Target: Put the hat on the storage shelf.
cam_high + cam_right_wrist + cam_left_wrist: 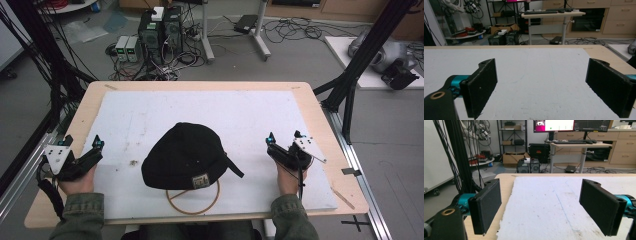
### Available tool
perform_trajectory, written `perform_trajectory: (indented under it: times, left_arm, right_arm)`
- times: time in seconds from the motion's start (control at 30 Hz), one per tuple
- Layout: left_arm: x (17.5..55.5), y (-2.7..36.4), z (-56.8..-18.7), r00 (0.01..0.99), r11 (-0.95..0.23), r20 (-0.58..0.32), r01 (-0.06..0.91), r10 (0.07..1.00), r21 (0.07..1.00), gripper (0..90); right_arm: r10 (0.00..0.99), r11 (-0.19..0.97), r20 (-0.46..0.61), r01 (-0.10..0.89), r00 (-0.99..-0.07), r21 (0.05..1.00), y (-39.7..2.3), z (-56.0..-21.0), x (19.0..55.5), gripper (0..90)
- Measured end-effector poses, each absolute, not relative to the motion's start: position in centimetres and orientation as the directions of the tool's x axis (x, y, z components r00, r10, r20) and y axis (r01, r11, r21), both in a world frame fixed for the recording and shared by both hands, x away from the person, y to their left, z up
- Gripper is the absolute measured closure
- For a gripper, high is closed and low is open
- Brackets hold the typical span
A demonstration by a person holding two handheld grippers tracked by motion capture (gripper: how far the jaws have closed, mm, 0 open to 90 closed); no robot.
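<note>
Under cap [186, 155], wooden ring [194, 202] partly hidden.

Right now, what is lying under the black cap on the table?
A thin brown ring lies partly under the black cap: its near arc shows on the white mat, in front of the cap's edge. The far part of the ring is covered, and anything else beneath the cap cannot be seen.

Light wooden tabletop [70, 131], and a big white sheet [240, 117] covers nearly all of it, scuffed and speckled. On that sheet sits a black cap [184, 155], near the front edge, with a thin wooden ring [194, 206] tucked partly under it.
</note>
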State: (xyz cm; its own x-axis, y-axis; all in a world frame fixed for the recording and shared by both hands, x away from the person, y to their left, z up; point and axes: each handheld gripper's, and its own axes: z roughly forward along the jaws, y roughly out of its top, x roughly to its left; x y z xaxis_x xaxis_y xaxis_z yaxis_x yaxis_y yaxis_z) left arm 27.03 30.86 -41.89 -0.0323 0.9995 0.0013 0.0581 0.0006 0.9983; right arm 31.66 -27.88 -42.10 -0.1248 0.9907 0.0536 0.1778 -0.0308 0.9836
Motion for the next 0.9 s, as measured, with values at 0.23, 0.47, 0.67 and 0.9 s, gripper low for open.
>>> perform_trajectory:
  times: [0.23, 0.47, 0.67, 0.9]
  left_arm:
    - [27.08, 30.85, -41.93, -0.027, 0.008, -0.006, 0.064, 1.000, 0.998, 18.1]
    - [27.11, 30.89, -41.94, -0.022, 0.019, -0.017, 0.071, 1.000, 0.997, 18.2]
    - [27.11, 30.82, -41.86, -0.008, 0.029, -0.028, 0.075, 1.000, 0.997, 18.1]
    - [27.18, 30.36, -41.89, 0.042, 0.022, -0.027, 0.116, 0.999, 0.993, 18.0]
  right_arm:
    - [0.991, -0.026, 0.050, 0.180, -0.128, 0.983, -27.94, -42.15, 31.77, 9.4]
    - [0.990, -0.025, 0.050, 0.184, -0.130, 0.983, -27.97, -42.19, 31.84, 9.4]
    - [0.989, -0.032, 0.058, 0.188, -0.136, 0.982, -27.93, -42.18, 31.79, 9.4]
    - [0.989, -0.030, 0.058, 0.204, -0.133, 0.978, -27.95, -42.22, 31.85, 9.4]
